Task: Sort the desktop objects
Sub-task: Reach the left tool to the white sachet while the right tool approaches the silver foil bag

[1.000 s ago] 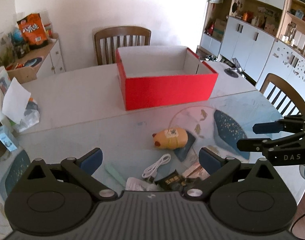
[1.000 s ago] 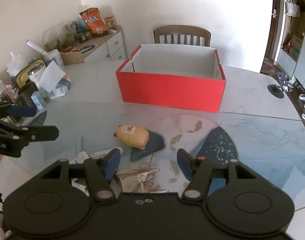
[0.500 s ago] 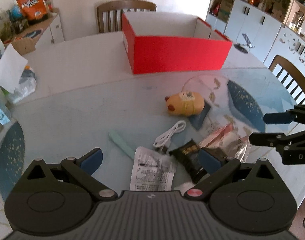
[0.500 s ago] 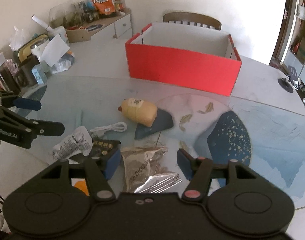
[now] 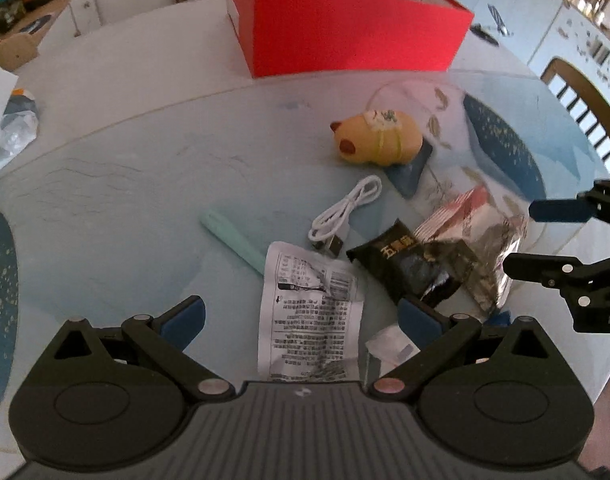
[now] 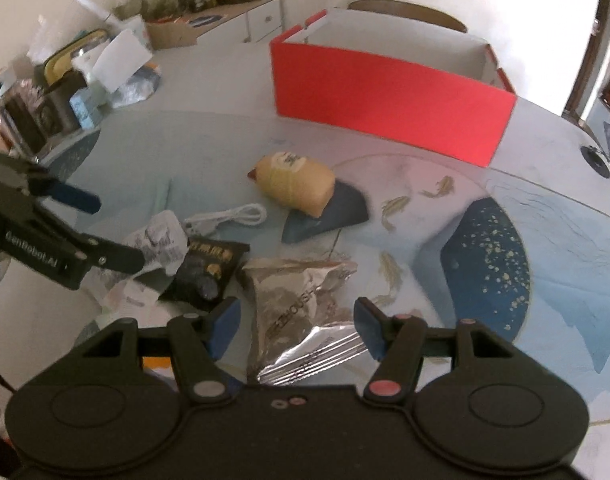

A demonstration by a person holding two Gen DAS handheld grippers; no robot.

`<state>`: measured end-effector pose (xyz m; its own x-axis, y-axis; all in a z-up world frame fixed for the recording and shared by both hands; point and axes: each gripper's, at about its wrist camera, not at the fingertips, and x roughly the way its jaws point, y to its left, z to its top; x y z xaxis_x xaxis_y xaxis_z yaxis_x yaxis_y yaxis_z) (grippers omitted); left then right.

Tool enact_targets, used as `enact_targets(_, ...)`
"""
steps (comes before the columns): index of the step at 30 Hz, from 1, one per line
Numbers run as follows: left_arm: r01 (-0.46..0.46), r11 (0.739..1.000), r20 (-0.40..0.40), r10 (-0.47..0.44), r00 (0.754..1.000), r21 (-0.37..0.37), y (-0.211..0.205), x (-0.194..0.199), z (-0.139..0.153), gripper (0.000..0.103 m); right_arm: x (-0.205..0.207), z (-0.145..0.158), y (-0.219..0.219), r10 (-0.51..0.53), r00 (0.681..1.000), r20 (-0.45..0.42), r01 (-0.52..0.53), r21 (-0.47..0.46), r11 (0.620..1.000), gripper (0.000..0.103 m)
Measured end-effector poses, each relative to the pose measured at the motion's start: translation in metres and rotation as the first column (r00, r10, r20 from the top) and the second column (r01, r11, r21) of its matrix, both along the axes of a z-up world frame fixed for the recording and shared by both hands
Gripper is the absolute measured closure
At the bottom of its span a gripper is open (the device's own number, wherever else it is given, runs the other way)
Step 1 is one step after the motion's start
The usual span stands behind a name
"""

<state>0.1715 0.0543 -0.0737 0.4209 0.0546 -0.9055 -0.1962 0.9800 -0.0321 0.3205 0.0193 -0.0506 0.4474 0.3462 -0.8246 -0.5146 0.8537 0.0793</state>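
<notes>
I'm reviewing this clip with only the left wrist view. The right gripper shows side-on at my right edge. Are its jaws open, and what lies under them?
Observer: They're open. In its own view the right gripper has the silver foil packet lying under the gap between its fingers, with the pads clear of it.
Operator: Is the left gripper down on the white wrapper?
Observer: From the right wrist, the left gripper is open, and its lower finger overlaps the white printed wrapper. I cannot tell whether they touch.
Operator: Is there anything beyond my left edge?
Observer: A light blue carton stands beside a dark container, among the clutter on that side of the table.
</notes>
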Motion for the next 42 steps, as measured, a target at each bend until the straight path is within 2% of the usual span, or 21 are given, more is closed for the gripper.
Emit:
enact_targets(3, 0.016, 1.000, -0.039, -0.016, 0.999, -0.007, 0.002, 0.006, -0.005, 0.000, 0.001, -0.004, 0.003, 0.020, 1.000, -0.007, -0.020, -0.011, 1.000, 0.040)
enact_targets(6, 0.013, 1.000, -0.107, -0.011, 0.994, 0.019, 0.004, 0.014, -0.013, 0.000, 0.003, -0.010, 0.006, 0.026, 1.000, -0.018, -0.026, -0.018, 0.999, 0.040)
enact_targets(10, 0.009, 1.000, -0.122, -0.009, 0.993, 0.000, 0.008, 0.020, -0.019, 0.000, 0.003, -0.015, 0.012, 0.038, 0.999, -0.001, -0.038, -0.044, 0.998, 0.040)
enact_targets(15, 0.049, 0.998, -0.157, -0.044, 0.987, 0.027, 0.003, 0.025, -0.028, 0.000, 0.006, -0.022, 0.019, 0.062, 0.998, 0.025, -0.059, -0.100, 0.993, 0.040)
enact_targets(18, 0.038, 0.998, -0.171, -0.031, 0.985, 0.039, 0.004, 0.025, -0.035, 0.000, 0.009, -0.029, 0.021, 0.073, 0.997, 0.020, -0.071, -0.116, 0.991, 0.040)
enact_targets(27, 0.015, 0.997, -0.118, -0.006, 0.993, 0.074, 0.006, 0.022, -0.036, 0.000, 0.017, -0.039, 0.025, 0.090, 0.996, -0.009, -0.090, -0.110, 0.990, 0.040)
enact_targets(31, -0.002, 0.997, -0.095, 0.010, 0.995, 0.078, 0.008, 0.019, -0.035, 0.001, 0.025, -0.045, 0.020, 0.052, 0.999, -0.009, -0.052, -0.143, 0.988, 0.043)
enact_targets(35, -0.012, 0.997, -0.083, 0.018, 0.996, 0.080, 0.009, 0.018, -0.035, 0.001, 0.040, -0.044, 0.004, -0.022, 0.999, -0.029, 0.018, -0.116, 0.993, 0.043)
enact_targets(38, -0.017, 0.997, -0.076, 0.023, 0.997, 0.082, 0.008, 0.018, -0.034, 0.005, 0.045, -0.044, -0.003, -0.044, 0.998, -0.034, 0.040, -0.111, 0.993, 0.043)
enact_targets(42, -0.017, 0.996, -0.066, 0.023, 0.998, 0.083, 0.005, 0.019, -0.031, 0.017, 0.047, -0.044, -0.008, -0.055, 0.998, -0.036, 0.051, -0.104, 0.993, 0.042)
